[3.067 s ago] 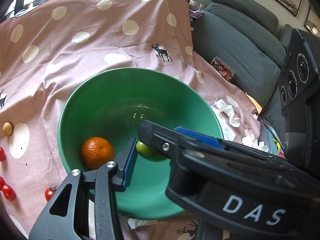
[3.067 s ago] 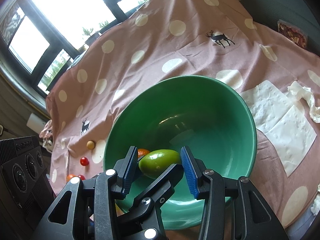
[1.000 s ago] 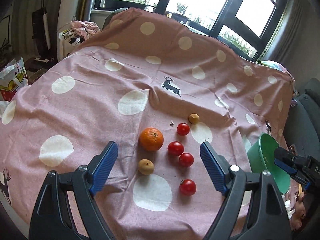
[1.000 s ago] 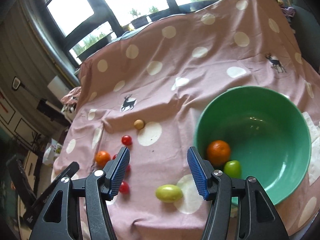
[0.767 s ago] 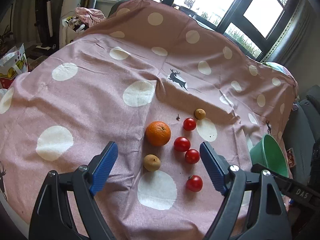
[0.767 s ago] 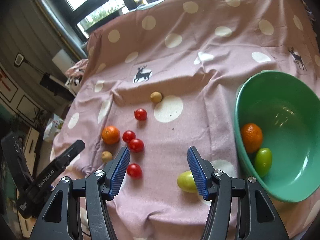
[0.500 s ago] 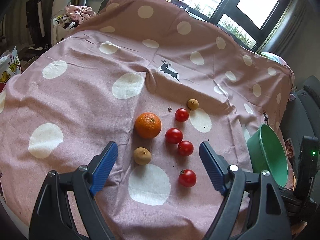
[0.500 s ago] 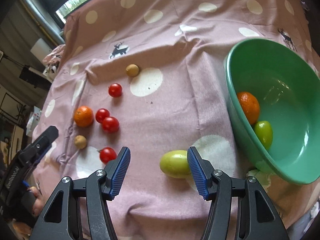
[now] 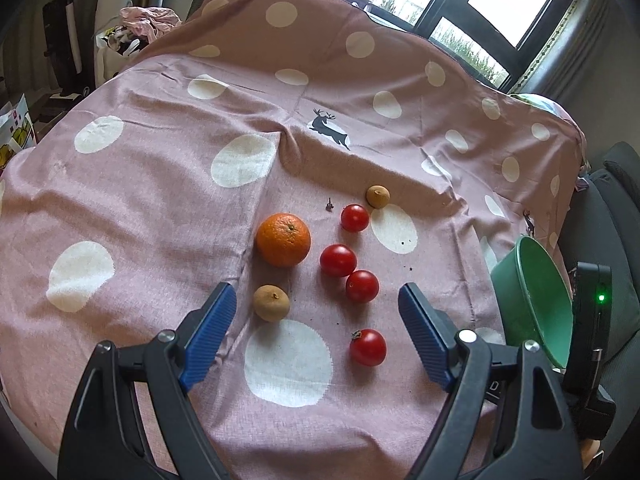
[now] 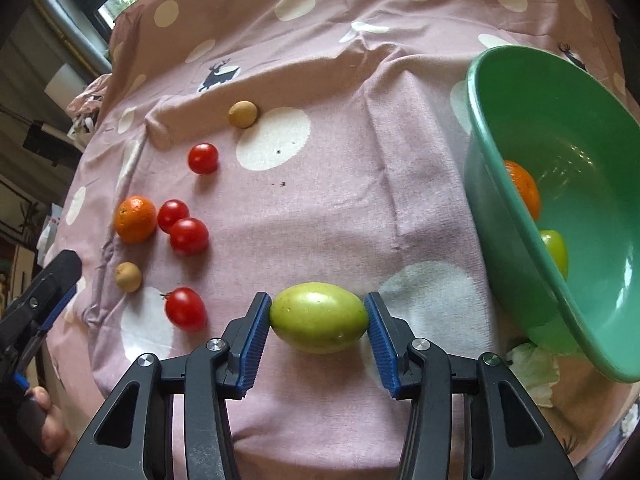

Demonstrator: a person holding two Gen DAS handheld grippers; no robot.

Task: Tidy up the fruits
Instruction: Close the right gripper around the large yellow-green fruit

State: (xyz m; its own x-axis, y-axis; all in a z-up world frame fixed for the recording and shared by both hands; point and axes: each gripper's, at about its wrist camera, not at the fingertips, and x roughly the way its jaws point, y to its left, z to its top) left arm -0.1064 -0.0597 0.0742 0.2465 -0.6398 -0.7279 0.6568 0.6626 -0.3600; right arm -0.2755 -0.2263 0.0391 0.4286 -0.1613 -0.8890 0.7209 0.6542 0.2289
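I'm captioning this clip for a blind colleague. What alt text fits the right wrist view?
The right gripper has just been closing its blue-padded fingers onto an oval yellow-green fruit lying on a pink polka-dot cloth. Right of it, a tilted green plastic bowl holds an orange and a green fruit; red tomatoes lie left.
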